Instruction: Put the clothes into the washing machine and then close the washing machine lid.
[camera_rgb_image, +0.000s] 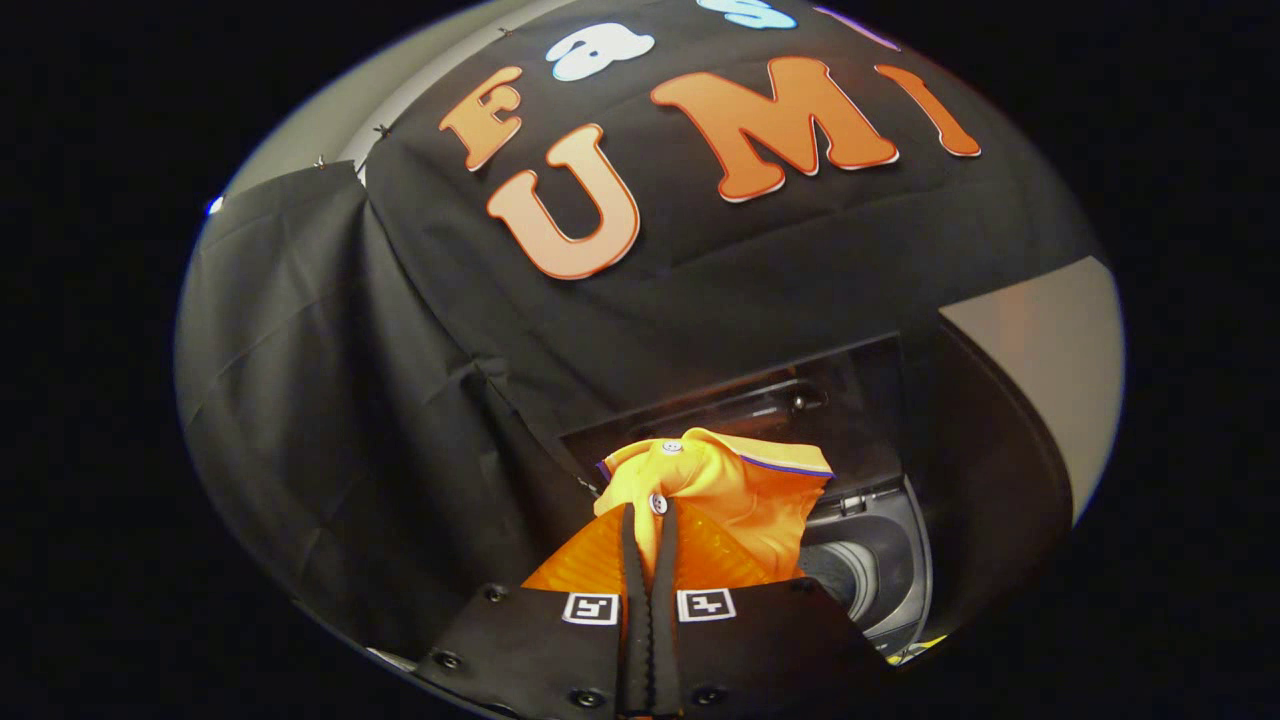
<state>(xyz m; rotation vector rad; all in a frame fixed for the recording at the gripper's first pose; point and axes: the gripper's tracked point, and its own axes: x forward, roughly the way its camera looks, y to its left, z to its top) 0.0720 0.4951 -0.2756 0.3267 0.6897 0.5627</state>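
Observation:
An orange shirt (745, 500) with buttons and a blue-edged collar hangs bunched from my gripper (648, 512), whose two fingers are pressed together on the cloth near a button. Beyond and to the right of the fingers lies the washing machine (880, 570), its dark top opening and round drum rim partly showing under the shirt. Its raised lid (800, 400) stands behind the shirt, dark and glossy. The shirt hangs above the left part of the opening and hides part of it.
The black cloth wall (400, 400) of the booth hangs close behind and to the left of the machine. A pale wall (1050, 340) shows to the right, beyond the machine's dark curved side.

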